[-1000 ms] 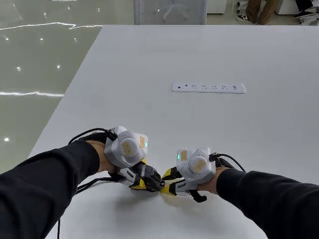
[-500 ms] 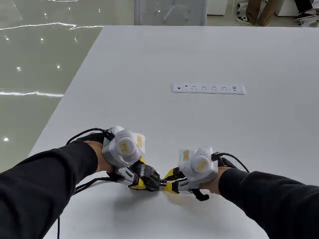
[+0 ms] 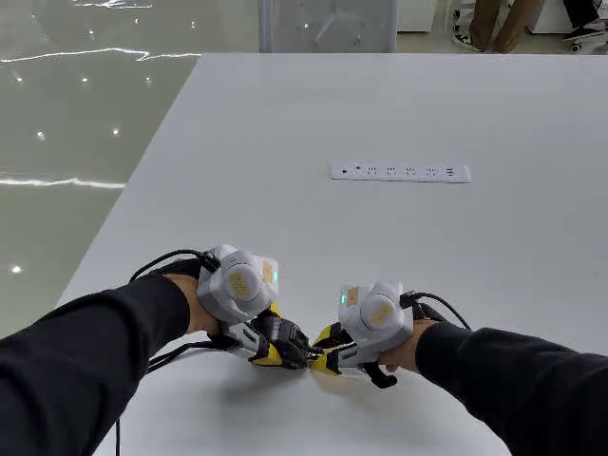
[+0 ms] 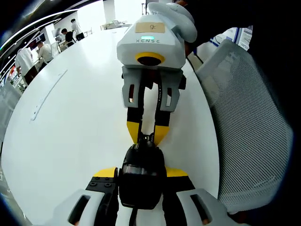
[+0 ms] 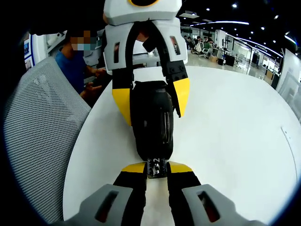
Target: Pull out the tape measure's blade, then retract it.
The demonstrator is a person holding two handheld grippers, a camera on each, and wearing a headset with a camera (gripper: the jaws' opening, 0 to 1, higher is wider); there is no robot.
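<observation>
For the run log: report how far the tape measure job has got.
Done: the left claw is shut on the tape measure case, and the right claw pinches the blade tip. In hand: just a short numbered stub of blade is out between them. Left, it seems: the full pull-out, then the retraction.

The person wore long black sleeves (image 3: 81, 366). The left gripper (image 3: 283, 344) and right gripper (image 3: 321, 359) had rounded grey-white housings (image 3: 233, 285) with tan labels (image 3: 378, 313), small green lights (image 3: 341, 299) and black, yellow-tipped jaws. Black cables (image 3: 163, 258) trailed behind them.
</observation>
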